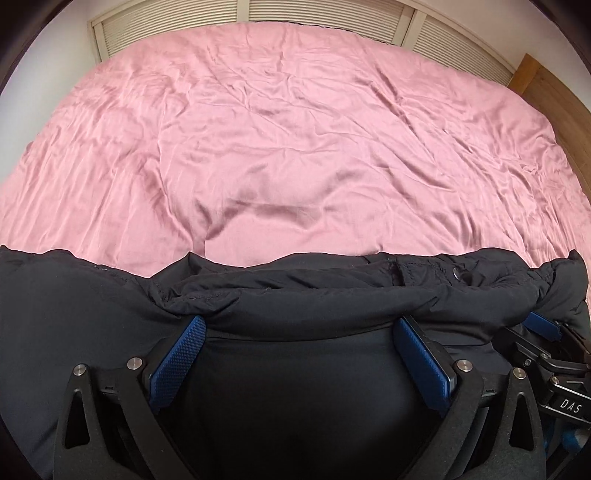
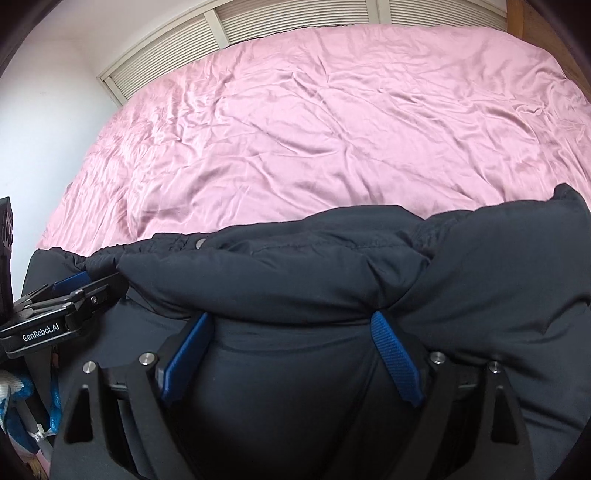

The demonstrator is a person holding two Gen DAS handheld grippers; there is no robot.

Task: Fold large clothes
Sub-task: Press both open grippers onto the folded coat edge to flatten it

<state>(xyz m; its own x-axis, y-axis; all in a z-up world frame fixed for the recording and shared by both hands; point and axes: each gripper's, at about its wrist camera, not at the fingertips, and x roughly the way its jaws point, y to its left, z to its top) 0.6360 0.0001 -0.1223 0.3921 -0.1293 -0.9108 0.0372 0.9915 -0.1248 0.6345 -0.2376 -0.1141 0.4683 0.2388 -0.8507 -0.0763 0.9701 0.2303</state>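
Observation:
A black padded jacket (image 1: 295, 288) lies bunched along the near edge of a pink bed sheet (image 1: 277, 129). My left gripper (image 1: 299, 325) stands open, its blue pads (image 1: 184, 350) wide apart, with their tips tucked under a thick fold of the jacket. My right gripper (image 2: 291, 317) is open too, with its blue pads (image 2: 395, 350) under a fold of the jacket (image 2: 314, 269) in the right wrist view. The right gripper also shows at the right edge of the left wrist view (image 1: 546, 332), and the left gripper at the left of the right wrist view (image 2: 74, 288). A metal snap (image 1: 458, 274) shows on the jacket.
The pink sheet (image 2: 314, 129) covers the whole bed beyond the jacket. Louvred white doors (image 1: 332, 11) stand behind the bed. A wooden panel (image 1: 554, 88) is at the far right, a white wall (image 2: 44, 110) at the left. Blue and white items (image 2: 22, 406) lie low at left.

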